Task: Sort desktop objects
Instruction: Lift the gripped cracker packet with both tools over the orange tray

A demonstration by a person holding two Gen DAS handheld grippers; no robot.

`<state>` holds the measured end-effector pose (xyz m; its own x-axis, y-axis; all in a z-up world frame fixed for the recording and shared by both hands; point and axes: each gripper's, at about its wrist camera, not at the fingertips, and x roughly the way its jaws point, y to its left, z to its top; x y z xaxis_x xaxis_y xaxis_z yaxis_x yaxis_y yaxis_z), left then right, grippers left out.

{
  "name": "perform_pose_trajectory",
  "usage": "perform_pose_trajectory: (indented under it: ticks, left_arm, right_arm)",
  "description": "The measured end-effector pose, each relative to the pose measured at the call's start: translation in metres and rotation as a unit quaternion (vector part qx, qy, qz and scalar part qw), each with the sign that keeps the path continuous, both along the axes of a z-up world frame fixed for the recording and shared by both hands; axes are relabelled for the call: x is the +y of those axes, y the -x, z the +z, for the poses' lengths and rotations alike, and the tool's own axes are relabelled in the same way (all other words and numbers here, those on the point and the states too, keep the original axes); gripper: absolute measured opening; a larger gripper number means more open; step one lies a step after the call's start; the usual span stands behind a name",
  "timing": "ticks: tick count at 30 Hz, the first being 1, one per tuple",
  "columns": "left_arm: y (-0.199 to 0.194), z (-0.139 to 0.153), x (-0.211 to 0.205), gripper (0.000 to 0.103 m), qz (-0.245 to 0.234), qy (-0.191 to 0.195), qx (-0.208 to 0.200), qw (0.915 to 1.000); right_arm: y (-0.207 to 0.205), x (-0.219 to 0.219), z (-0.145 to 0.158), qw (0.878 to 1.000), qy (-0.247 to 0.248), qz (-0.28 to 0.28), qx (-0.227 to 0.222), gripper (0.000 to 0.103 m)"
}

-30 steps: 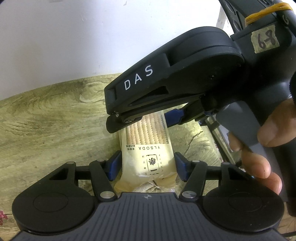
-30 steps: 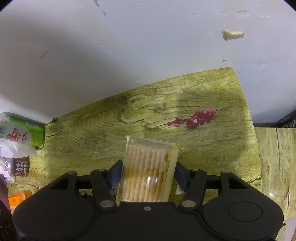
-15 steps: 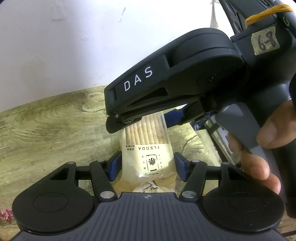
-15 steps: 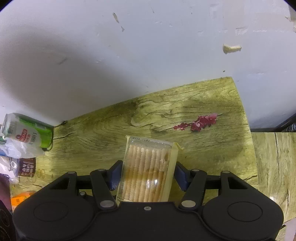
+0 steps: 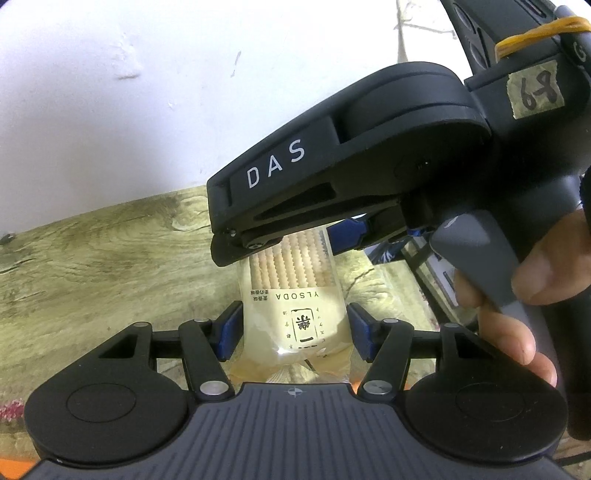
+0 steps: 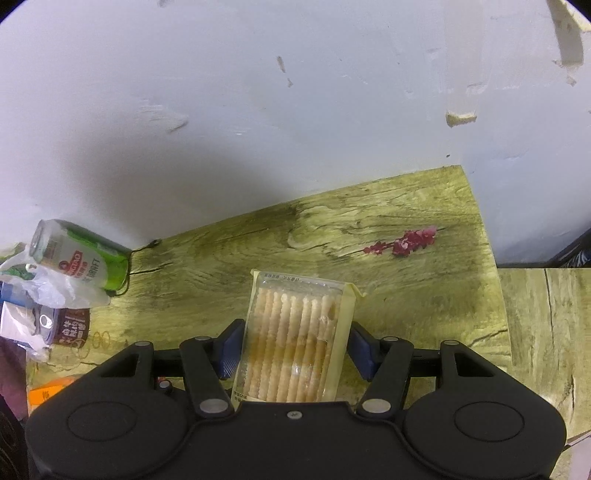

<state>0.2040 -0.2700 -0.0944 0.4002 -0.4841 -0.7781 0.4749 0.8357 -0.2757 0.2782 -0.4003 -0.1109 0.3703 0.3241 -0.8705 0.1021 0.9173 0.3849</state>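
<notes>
Spanning both grippers, a pack of soda crackers (image 5: pixel 295 295) sits clamped at each end: the left gripper (image 5: pixel 293 330) has its blue fingers (image 5: pixel 229 326) pressed against the printed, sealed end, and the right gripper (image 6: pixel 293 349) has its own blue fingers (image 6: pixel 231 349) pressed on the sides of the clear end, where the rows of crackers show. Both sets of fingers stand partly closed, only as wide as the pack. The pack (image 6: pixel 295 336) is off the wooden tabletop (image 6: pixel 388 295), which lies beyond the fingertips.

From the left wrist view, the right gripper's black body marked DAS (image 5: pixel 351 177) crosses above the far end of the pack and hides that end and much of the table behind it. A hand (image 5: pixel 517 306) grips its handle to the right of the fingers, below a taped paper label (image 5: pixel 535 92) and a yellow rubber band (image 5: pixel 532 33).

Only the right wrist view shows what lies around. Left of the fingers, against the white wall (image 6: pixel 258 110), a green and white drink can (image 6: pixel 79 254) lies on its side, with a crumpled plastic bag (image 6: pixel 48 284) and a brown cup (image 6: pixel 68 326) just beside it. Beyond the fingers to the right, a red flower print (image 6: pixel 406 243) marks the wood.
</notes>
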Motion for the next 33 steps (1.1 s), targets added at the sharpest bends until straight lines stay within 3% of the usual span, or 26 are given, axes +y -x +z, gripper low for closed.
perform_pose_trajectory:
  ticks: [3, 9, 23, 33]
  left_arm:
    - [0.003, 0.018, 0.013, 0.060, -0.001, 0.000, -0.002, 1.0000]
    - [0.009, -0.002, 0.025, 0.060, -0.003, 0.001, -0.004, 1.0000]
    - [0.060, 0.005, 0.033, 0.060, -0.021, 0.000, 0.013, 0.9997]
    - [0.091, -0.005, 0.041, 0.060, -0.034, -0.005, 0.031, 0.9989]
  right_arm:
    - [0.008, 0.003, 0.007, 1.000, 0.002, 0.001, -0.004, 0.057]
    - [0.026, 0.006, 0.015, 1.000, -0.002, -0.002, -0.011, 0.057]
    - [0.077, 0.022, 0.019, 1.000, 0.010, 0.002, -0.002, 0.057]
    - [0.107, 0.034, 0.007, 1.000, 0.018, 0.013, 0.017, 0.057]
